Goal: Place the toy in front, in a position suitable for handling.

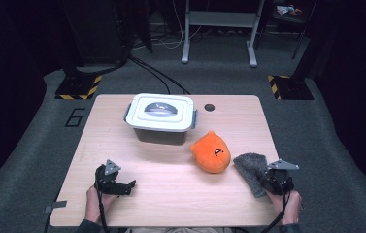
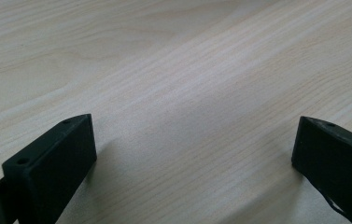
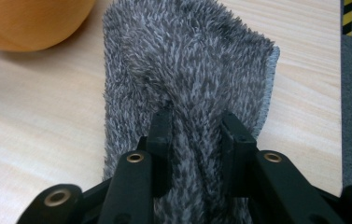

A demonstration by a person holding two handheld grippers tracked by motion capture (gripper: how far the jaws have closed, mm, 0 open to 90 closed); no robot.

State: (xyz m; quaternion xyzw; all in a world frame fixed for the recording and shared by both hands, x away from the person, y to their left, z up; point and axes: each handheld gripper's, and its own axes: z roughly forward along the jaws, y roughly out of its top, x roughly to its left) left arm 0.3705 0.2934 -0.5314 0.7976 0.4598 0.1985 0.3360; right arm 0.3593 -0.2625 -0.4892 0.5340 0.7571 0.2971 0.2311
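The grey fuzzy cloth [image 1: 251,169] lies at the table's [image 1: 171,194] 4 o'clock edge, pinched in a ridge by the right gripper [image 3: 197,128]; orange plush [image 1: 211,153] just at its 9 o'clock; left gripper [image 2: 194,149] spread wide over bare wood

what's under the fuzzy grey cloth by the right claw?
The fuzzy grey cloth lies on the light wooden table, pinched by the right claw. Anything beneath the cloth is covered; no bulge shows.
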